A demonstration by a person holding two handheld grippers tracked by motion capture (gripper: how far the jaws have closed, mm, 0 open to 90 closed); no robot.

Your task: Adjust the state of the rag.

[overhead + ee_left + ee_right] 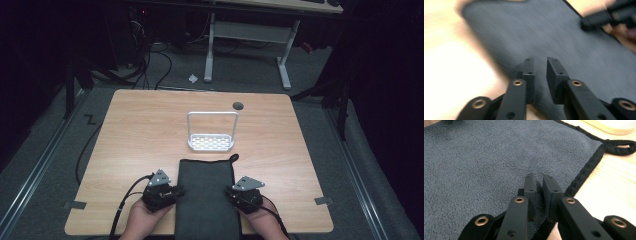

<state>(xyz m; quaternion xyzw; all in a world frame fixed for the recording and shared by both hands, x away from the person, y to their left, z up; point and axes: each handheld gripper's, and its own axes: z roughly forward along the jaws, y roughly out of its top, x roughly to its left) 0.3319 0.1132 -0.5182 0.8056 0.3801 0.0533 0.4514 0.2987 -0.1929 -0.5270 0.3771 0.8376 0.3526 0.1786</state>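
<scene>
A dark grey folded cloth [207,195] lies lengthwise on the wooden table [140,130] at its near edge, with a hanging loop [234,158] at its far right corner. My left gripper [179,190] is at the cloth's left edge. In the left gripper view, the gripper [539,61] hovers over the cloth [549,32] with a clear gap between its jaws and nothing in it. My right gripper [229,190] is at the cloth's right edge. In the right gripper view, the gripper [538,178] has its jaws slightly apart above the cloth [486,157], near the hem.
A small white rack [211,142] with an arched handle stands just beyond the cloth at the table's middle. A dark round grommet [238,105] sits near the far edge. Bare wood stretches to the left and right of the cloth.
</scene>
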